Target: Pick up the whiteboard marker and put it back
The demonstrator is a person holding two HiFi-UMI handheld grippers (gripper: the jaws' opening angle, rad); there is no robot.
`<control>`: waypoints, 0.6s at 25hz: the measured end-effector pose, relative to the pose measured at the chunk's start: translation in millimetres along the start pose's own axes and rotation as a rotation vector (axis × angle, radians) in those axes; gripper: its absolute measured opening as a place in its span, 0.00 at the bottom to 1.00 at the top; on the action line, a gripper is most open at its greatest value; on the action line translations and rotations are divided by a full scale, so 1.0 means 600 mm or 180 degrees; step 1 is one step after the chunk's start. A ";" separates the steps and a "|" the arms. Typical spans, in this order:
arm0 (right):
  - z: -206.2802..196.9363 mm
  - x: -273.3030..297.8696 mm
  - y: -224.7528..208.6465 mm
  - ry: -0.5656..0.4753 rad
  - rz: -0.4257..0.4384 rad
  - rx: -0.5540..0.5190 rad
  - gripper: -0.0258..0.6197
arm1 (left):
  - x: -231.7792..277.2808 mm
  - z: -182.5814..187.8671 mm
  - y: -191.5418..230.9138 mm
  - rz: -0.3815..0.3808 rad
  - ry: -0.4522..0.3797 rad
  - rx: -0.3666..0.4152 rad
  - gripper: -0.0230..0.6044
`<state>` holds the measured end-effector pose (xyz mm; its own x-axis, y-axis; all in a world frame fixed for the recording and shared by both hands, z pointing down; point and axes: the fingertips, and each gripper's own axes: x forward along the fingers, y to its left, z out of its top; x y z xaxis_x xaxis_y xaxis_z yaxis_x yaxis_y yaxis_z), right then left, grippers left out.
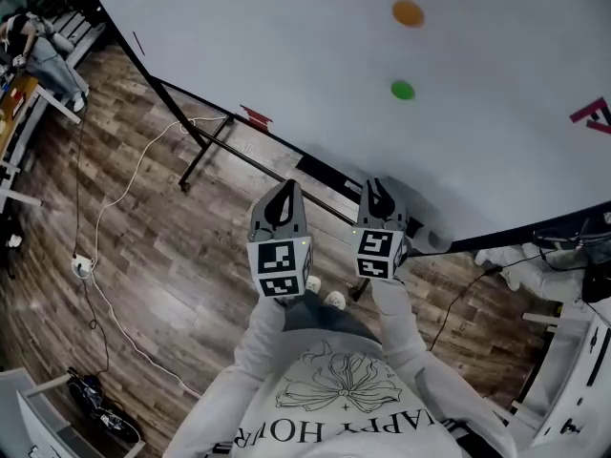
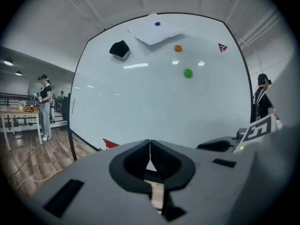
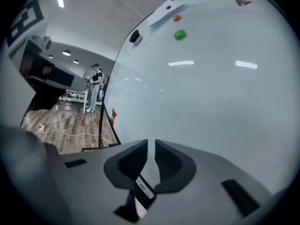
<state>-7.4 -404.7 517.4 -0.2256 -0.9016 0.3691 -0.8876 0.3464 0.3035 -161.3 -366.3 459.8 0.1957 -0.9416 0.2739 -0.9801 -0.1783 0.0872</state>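
Closest to me is my right gripper (image 3: 151,146). Its grey jaws stand only a narrow slit apart at the tips because they are clamped, further back in the hollow between them, on what I take to be the dark whiteboard marker with a white label strip (image 3: 142,187). It shows at the bottom centre of the right gripper view. Gripping it that deep keeps the slim barrel from swivelling while I carry it.

My left gripper (image 2: 150,144) has its jaws pressed together with nothing between them. It has no job here, so I hold it just beside the right one, in the lower middle of the head view, out of the way.

Both grippers point at the large white whiteboard (image 1: 286,55), which fills the upper half of the head view. I judge the marker belongs along its lower edge, so I hold it close to that edge.

A round green magnet (image 1: 403,91) and a round orange magnet (image 1: 408,13) sit at upper right. A black eraser (image 2: 120,49) clings at upper left in the left gripper view. Returning the marker is not yet done.
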 end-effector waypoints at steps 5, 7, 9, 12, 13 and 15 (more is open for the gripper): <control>0.043 -0.047 -0.055 -0.0249 -0.0136 0.0475 0.09 | 0.005 0.031 -0.036 -0.0111 -0.0110 0.0088 0.05; 0.055 -0.064 -0.077 -0.0359 -0.0186 0.0667 0.09 | 0.007 0.045 -0.049 -0.0148 -0.0169 0.0119 0.05; 0.066 -0.079 -0.096 -0.0450 -0.0228 0.0789 0.08 | 0.009 0.057 -0.062 -0.0178 -0.0216 0.0146 0.05; 0.079 -0.098 -0.117 -0.0549 -0.0297 0.0857 0.08 | 0.010 0.074 -0.080 -0.0207 -0.0287 0.0178 0.05; 0.082 -0.104 -0.122 -0.0577 -0.0315 0.0884 0.08 | 0.010 0.078 -0.085 -0.0213 -0.0310 0.0187 0.05; 0.085 -0.115 -0.130 -0.0626 -0.0334 0.0955 0.08 | 0.009 0.086 -0.092 -0.0221 -0.0353 0.0206 0.05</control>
<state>56.7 -382.8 423.3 -0.1740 -0.9708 0.1651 -0.9817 0.1842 0.0490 -107.7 -376.0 407.1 0.2618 -0.9515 0.1614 -0.9651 -0.2588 0.0395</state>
